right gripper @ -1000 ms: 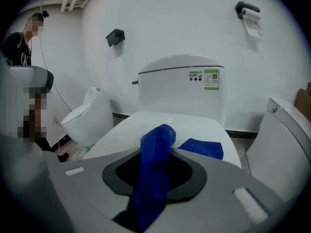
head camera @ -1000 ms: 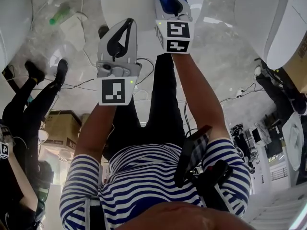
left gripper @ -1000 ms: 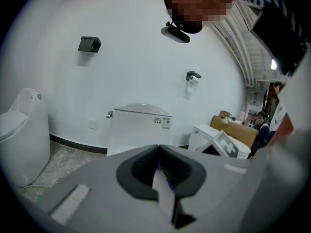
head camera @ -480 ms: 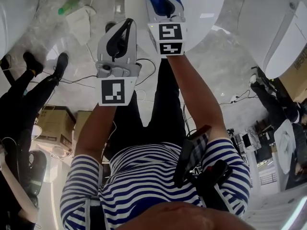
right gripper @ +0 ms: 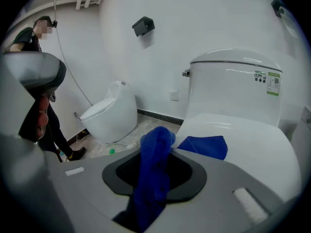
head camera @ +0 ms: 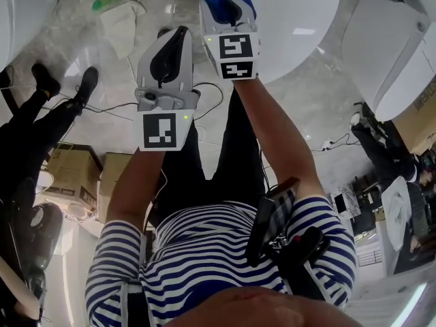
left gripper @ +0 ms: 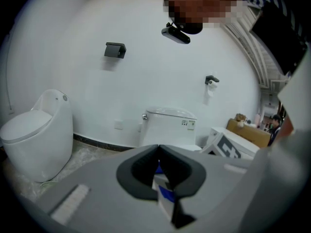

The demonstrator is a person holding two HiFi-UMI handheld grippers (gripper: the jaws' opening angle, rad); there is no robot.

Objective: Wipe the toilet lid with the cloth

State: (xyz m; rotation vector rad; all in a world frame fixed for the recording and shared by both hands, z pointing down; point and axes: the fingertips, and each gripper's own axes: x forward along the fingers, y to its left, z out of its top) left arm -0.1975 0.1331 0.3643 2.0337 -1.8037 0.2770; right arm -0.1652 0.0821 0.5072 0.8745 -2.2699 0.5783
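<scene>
Cloth (right gripper: 151,188), blue, is pinched in the closed jaws of the right gripper (right gripper: 158,154), bunched lengthwise along them; its free end lies flat on the white lid (right gripper: 252,154) just ahead, spread rightward; a sticker (right gripper: 268,80) on the tank (right gripper: 228,81) has print too small to read; the left gripper (left gripper: 158,149), jaws together on nothing, is just beside the right.

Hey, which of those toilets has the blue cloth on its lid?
The toilet with the boxy tank, closest by: the blue cloth lies on its lid. The egg-shaped toilet farther left has a bare lid.
</scene>
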